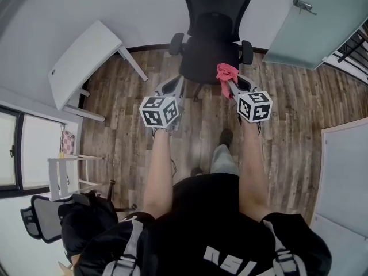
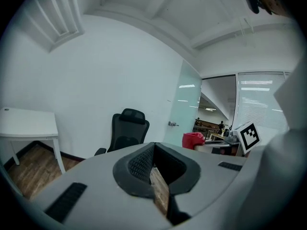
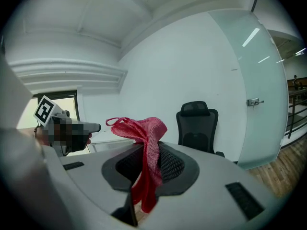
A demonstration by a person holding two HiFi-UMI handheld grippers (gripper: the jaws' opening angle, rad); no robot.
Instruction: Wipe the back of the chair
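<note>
Wood floor (image 1: 299, 108) under outstretched right tongs (image 1: 231, 85) clamping cloth (image 1: 224, 72).

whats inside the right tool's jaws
A red cloth is clamped in the right tool, bunched above the closed jaws with a tail hanging below. The strip pinched between the jaws is covered, so how much is gripped can't be seen.

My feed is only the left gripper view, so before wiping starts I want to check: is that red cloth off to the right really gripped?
Observer: Yes. The right gripper view shows the right claw shut on the red cloth.
Operator: Anything nearby that I'm missing?
Observer: In the head view, a second black chair stands behind the person, to their left.
</note>
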